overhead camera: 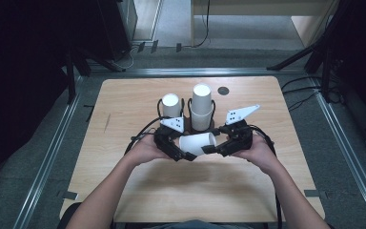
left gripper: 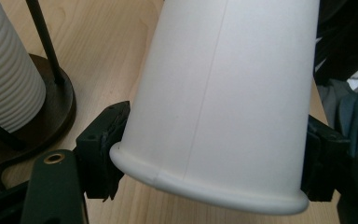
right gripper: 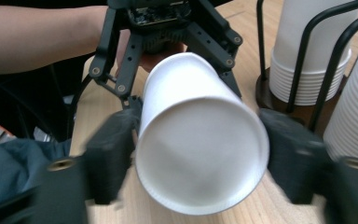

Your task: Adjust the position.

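While both of my claws meet over the middle of the bench (overhead camera: 124, 191), a single white paper cup (overhead camera: 198, 143) lies on its side between them, lifted just clear of the wood. My left claw (overhead camera: 183, 156) pinches it near the rolled rim: in the left gripper view the black jaws press either side of the wall just above that rim. My right claw (overhead camera: 209, 149) brackets the closed base end; in the right gripper view its jaws stand either side of the cup's round bottom, but they are blurred and I cannot tell whether they press or merely flank it.

By my judgement the cup is very light, thin-walled and easy to crush, so the stiffer rim and base are the places to hold, and gently.

Its long axis runs roughly level from claw to claw, mouth toward my left, base toward my right.

Beyond it stand two stacks of upturned white cups, one short (overhead camera: 171, 106) and one taller (overhead camera: 202, 107), in a black wire holder (overhead camera: 188, 110).
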{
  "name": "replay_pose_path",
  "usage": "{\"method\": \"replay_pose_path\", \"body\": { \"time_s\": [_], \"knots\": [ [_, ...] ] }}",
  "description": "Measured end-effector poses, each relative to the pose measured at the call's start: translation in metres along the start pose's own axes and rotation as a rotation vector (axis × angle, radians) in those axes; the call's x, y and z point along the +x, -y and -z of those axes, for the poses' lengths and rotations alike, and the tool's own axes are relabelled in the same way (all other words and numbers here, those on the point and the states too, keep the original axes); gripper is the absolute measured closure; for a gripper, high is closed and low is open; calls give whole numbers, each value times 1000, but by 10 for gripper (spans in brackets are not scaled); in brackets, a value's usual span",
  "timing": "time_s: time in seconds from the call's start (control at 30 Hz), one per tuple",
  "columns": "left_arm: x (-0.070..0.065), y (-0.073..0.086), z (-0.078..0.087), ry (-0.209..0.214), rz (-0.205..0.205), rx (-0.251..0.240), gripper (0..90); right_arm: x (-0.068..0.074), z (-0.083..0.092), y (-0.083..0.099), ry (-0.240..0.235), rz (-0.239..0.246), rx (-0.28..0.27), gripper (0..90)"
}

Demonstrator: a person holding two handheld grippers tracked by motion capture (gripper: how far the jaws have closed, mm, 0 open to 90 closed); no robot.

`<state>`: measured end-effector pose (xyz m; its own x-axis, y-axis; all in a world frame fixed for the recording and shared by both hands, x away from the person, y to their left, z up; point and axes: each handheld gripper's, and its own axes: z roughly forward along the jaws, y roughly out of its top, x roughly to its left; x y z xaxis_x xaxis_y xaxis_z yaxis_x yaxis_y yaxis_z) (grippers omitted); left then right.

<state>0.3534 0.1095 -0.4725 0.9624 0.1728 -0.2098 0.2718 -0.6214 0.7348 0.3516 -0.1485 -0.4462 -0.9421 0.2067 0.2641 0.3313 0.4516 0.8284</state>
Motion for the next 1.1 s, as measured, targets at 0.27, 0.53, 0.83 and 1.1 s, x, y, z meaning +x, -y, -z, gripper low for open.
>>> {"method": "replay_pose_path", "body": {
  "time_s": [0.27,0.53,0.83,1.1],
  "knots": [
    [1,-1,16,-54,2,47,239,1,-4,5,46,25,67,236],
    [5,-7,20,-74,-3,93,242,4,-11,8,72,73,128,237],
    [10,-14,13,-92,-32,178,242,3,-14,9,83,85,137,240],
    [9,-12,1,-64,-50,241,241,2,-19,10,90,96,158,240]
  ]
}}
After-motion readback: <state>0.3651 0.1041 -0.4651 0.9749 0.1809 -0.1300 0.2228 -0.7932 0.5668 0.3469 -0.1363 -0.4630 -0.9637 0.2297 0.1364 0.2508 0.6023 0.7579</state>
